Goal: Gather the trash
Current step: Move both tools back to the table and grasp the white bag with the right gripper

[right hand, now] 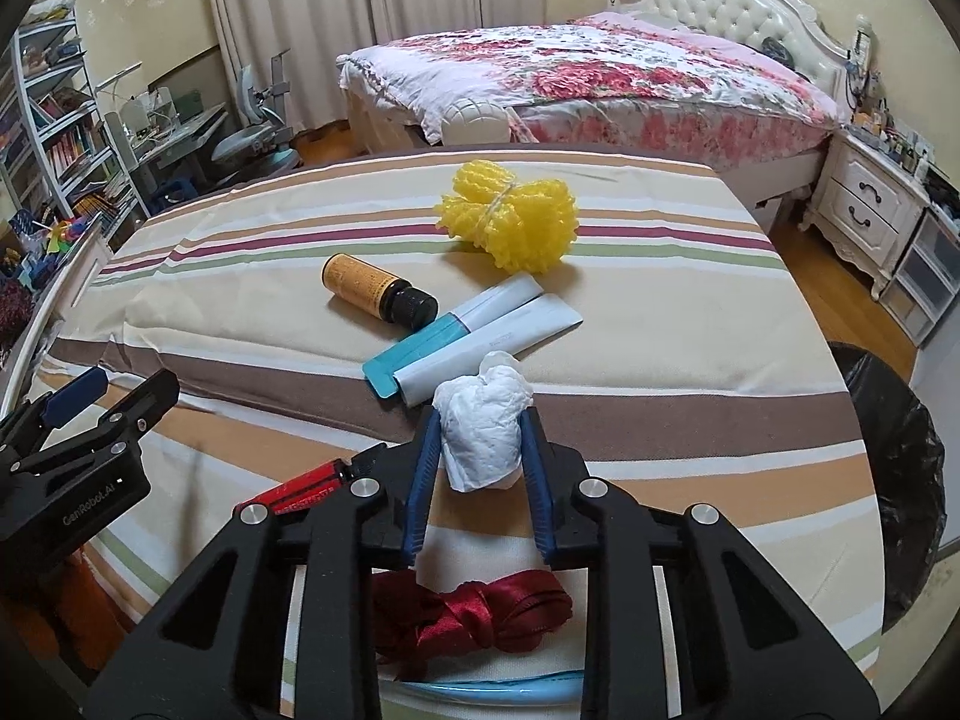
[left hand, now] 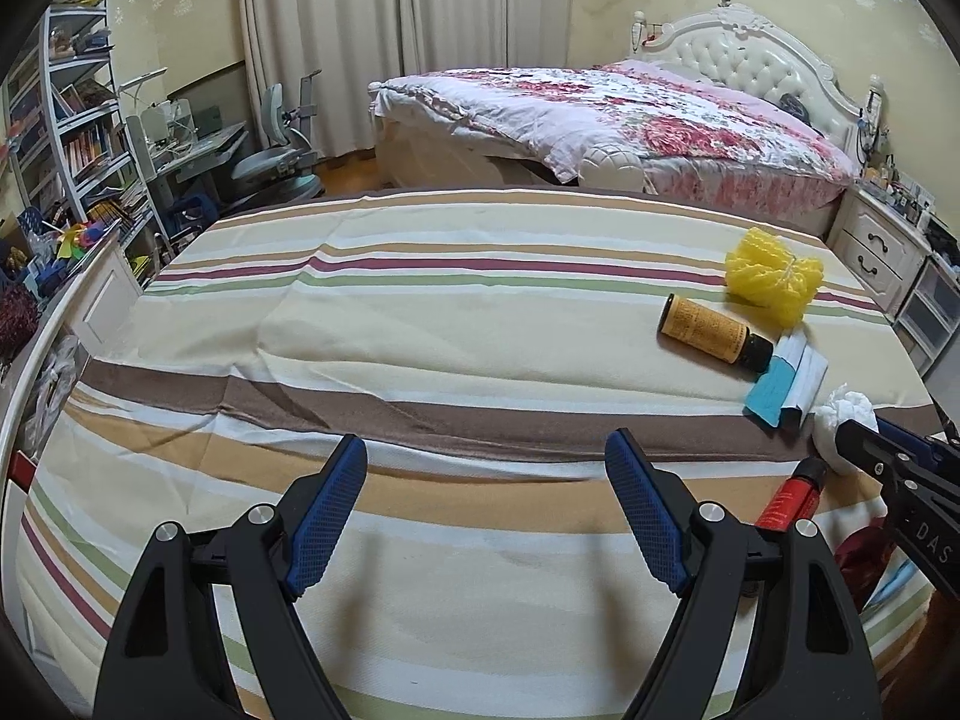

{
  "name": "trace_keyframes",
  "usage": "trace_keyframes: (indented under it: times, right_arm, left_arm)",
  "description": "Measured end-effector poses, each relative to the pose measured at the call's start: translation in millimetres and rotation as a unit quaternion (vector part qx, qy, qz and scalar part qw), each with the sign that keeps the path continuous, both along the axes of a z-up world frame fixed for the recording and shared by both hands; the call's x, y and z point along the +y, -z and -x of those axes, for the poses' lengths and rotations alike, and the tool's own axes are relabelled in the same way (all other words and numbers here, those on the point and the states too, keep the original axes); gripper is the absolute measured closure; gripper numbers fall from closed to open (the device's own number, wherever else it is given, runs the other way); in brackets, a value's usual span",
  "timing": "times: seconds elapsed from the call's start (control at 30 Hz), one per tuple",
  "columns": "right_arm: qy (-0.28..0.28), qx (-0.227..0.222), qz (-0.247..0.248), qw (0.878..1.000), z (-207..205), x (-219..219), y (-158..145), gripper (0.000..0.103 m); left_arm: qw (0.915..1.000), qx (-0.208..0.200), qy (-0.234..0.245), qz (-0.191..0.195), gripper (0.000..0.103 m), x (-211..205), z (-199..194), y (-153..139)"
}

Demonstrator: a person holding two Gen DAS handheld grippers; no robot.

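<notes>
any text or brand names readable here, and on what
"GenRobot.AI": on the left gripper body, in the right wrist view.
"DAS": on the right gripper body, cut off at the picture's edge.
Amber bottle label: print too small to read.
Red tube and white packets: print unreadable.

Crumpled white tissue wad (right hand: 483, 420) upright between tongs' pads.

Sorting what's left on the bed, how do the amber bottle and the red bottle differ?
The amber bottle has an orange label and black cap, and lies in full view beside the blue-and-white packet. The red bottle looks slimmer and lies nearer, half hidden behind the right gripper. Both lie on their sides on the striped sheet.
</notes>
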State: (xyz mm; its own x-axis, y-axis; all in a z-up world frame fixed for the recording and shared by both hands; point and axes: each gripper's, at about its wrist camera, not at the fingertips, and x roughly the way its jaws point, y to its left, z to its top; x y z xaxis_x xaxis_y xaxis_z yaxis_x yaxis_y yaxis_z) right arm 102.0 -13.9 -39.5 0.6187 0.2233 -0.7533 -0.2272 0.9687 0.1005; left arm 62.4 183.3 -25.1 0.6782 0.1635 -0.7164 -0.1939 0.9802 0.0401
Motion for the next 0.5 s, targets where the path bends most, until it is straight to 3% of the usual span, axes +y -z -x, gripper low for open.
trace_keyframes:
  times: [0.5]
  right_arm:
    - [0.06,-0.013,0.005,0.998,-26,-56,-5,0.077]
  left_arm:
    - [0.999,0.001,0.042,0.013,0.024,-39,-28,-11]
